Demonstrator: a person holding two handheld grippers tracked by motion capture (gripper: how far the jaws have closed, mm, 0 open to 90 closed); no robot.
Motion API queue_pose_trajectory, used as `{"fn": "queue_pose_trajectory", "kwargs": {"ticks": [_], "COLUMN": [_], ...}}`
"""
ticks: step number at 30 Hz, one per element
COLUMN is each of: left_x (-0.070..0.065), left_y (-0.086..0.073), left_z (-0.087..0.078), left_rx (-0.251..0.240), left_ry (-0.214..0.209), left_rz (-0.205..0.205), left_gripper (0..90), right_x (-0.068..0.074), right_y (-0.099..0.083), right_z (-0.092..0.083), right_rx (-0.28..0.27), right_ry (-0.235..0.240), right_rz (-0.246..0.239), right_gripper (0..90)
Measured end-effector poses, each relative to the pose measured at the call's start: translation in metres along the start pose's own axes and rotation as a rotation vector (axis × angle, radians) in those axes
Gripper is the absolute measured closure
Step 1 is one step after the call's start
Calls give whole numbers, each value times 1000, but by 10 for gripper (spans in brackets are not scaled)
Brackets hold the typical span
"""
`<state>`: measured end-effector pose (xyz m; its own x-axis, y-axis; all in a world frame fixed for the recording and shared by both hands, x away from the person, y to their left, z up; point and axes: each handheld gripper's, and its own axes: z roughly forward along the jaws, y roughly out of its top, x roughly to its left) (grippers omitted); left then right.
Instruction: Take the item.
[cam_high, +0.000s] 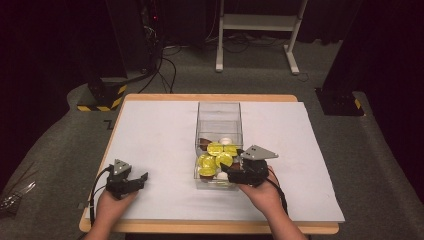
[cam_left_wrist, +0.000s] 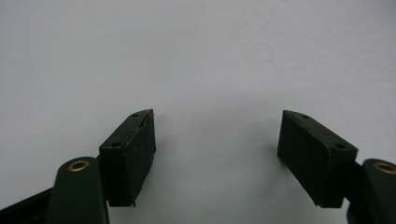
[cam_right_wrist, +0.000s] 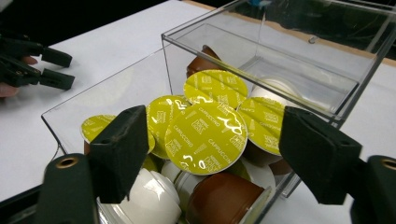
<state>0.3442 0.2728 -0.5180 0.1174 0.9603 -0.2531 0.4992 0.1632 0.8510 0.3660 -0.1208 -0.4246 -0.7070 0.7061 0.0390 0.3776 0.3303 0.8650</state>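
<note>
A clear plastic box (cam_high: 218, 112) stands in the middle of the table and holds several coffee capsules (cam_high: 216, 156) with yellow lids and brown or white cups. My right gripper (cam_high: 227, 171) is at the box's near right corner, jaws open above the pile. In the right gripper view a yellow "cappuccino" capsule (cam_right_wrist: 205, 135) lies between the spread jaws of that gripper (cam_right_wrist: 214, 116), and neither pad touches it. My left gripper (cam_high: 143, 180) rests at the near left, open over the bare white mat, with nothing between the jaws (cam_left_wrist: 217, 135). It also appears far off (cam_right_wrist: 51, 67).
A white mat (cam_high: 160, 135) covers the wooden table (cam_high: 210, 227). The far half of the box (cam_right_wrist: 299, 79) is mostly bare. On the floor behind stand a white frame (cam_high: 257, 22) and black posts with striped bases (cam_high: 102, 97).
</note>
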Motion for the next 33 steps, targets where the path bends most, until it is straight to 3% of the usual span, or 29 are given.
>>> {"fn": "queue_pose_trajectory", "kwargs": {"ticks": [8,16,23,33], "left_x": [0,0,0,0], "left_y": [0,0,0,0], "left_z": [0,0,0,0], "left_rx": [4,3,3,1], "left_ry": [-1,-3,-4,-3], "left_rz": [7,6,2,6], "left_gripper": [276,271,270,270], "right_x": [4,10,12,14], "right_y": [5,14,14,13], "right_z": [11,24,29,32], "right_rx": [56,157,174,211], "right_ry": [-17,-38,-65,-59], "right_rz": [-15,-52,-70,-94], "right_gripper": [203,229,242,281]}}
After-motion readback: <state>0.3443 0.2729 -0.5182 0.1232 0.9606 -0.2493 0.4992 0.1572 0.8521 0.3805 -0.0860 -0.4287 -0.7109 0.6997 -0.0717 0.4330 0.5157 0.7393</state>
